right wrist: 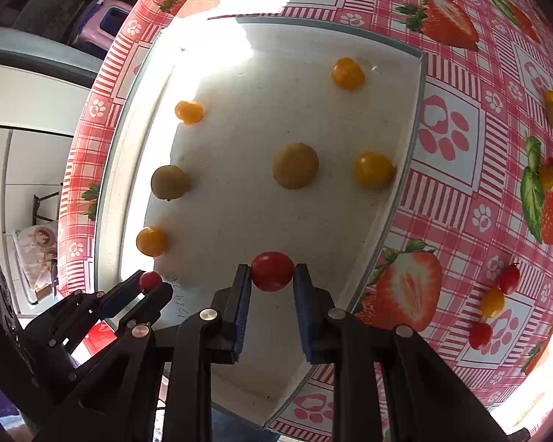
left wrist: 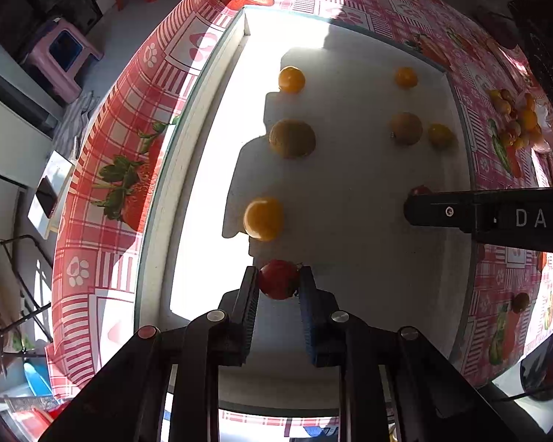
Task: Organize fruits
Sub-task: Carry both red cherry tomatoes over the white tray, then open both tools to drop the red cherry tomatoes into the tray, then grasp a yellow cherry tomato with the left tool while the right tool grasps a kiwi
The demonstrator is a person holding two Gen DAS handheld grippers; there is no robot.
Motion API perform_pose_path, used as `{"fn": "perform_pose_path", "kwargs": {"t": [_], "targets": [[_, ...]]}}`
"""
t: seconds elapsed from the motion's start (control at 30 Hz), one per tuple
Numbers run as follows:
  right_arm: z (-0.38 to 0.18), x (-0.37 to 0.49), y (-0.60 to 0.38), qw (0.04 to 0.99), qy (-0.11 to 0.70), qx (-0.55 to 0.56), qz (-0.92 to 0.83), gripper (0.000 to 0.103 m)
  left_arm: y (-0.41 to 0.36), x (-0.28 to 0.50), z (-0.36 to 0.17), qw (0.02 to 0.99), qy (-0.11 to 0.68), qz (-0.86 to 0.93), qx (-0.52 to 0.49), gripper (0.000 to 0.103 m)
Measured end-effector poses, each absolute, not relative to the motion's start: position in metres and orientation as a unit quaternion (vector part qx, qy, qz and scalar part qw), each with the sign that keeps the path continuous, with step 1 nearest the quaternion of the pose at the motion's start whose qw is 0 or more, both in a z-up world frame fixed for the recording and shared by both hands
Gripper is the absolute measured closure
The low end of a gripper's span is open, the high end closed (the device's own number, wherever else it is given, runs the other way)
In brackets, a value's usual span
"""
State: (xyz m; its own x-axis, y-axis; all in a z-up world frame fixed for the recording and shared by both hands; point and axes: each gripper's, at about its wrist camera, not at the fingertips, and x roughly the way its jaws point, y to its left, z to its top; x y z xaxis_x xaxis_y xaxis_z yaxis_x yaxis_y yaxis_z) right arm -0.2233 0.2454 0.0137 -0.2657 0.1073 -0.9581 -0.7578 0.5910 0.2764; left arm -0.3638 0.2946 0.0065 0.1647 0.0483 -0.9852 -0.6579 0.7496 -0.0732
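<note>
A white tray point(left wrist: 350, 191) lies on the strawberry-print tablecloth and holds several yellow and olive cherry tomatoes in two columns. My left gripper point(left wrist: 278, 280) is shut on a red tomato point(left wrist: 278, 280) low over the tray's near end, below a yellow tomato point(left wrist: 263, 218). My right gripper point(right wrist: 272, 272) is shut on another red tomato point(right wrist: 272, 271) over the tray's near end. In the right wrist view the left gripper point(right wrist: 150, 282) shows at lower left with its red tomato point(right wrist: 150, 280). The right gripper's finger point(left wrist: 438, 210) reaches in from the right.
Loose red and yellow tomatoes point(right wrist: 492, 302) lie on the tablecloth right of the tray point(right wrist: 405, 199), and a further pile point(left wrist: 516, 121) lies farther off. A pink stool point(left wrist: 61, 59) stands on the floor beyond the table edge.
</note>
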Motion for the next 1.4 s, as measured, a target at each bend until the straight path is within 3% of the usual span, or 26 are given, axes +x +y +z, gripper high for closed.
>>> {"fn": "perform_pose_path", "kwargs": {"t": [0.33, 0.43, 0.47, 0.5, 0.57, 0.7, 0.8, 1.1, 1.4], "targets": [[0.003, -0.232, 0.255, 0.557, 0.694, -0.250, 0.382, 0.076, 0.294, -0.355, 0.001, 0.714, 0.608, 0.247, -0.244, 0.079], [0.004, -0.234, 0.255, 0.549, 0.701, -0.242, 0.386, 0.070, 0.289, -0.352, 0.001, 0.714, 0.614, 0.245, -0.231, 0.079], [0.004, -0.235, 0.256, 0.548, 0.702, -0.242, 0.385, 0.065, 0.287, -0.350, 0.001, 0.715, 0.616, 0.243, -0.227, 0.072], [0.004, -0.237, 0.260, 0.548, 0.703, -0.240, 0.385, 0.058, 0.285, -0.348, 0.002, 0.715, 0.616, 0.241, -0.224, 0.052], [0.007, -0.235, 0.261, 0.550, 0.703, -0.228, 0.389, 0.048, 0.283, -0.348, 0.007, 0.722, 0.609, 0.251, -0.211, 0.042], [0.023, -0.230, 0.258, 0.558, 0.696, -0.213, 0.400, 0.031, 0.281, -0.343, 0.011, 0.719, 0.618, 0.245, -0.200, 0.042], [0.036, -0.222, 0.252, 0.570, 0.690, -0.195, 0.401, 0.026, 0.281, -0.339, 0.018, 0.722, 0.619, 0.242, -0.194, 0.042], [0.067, -0.176, 0.183, 0.625, 0.683, -0.135, 0.352, 0.025, 0.268, -0.296, 0.049, 0.755, 0.607, 0.201, -0.150, 0.042], [0.060, -0.146, 0.073, 0.666, 0.697, -0.107, 0.243, 0.025, 0.219, -0.224, 0.069, 0.790, 0.598, 0.097, -0.093, 0.042]]}}
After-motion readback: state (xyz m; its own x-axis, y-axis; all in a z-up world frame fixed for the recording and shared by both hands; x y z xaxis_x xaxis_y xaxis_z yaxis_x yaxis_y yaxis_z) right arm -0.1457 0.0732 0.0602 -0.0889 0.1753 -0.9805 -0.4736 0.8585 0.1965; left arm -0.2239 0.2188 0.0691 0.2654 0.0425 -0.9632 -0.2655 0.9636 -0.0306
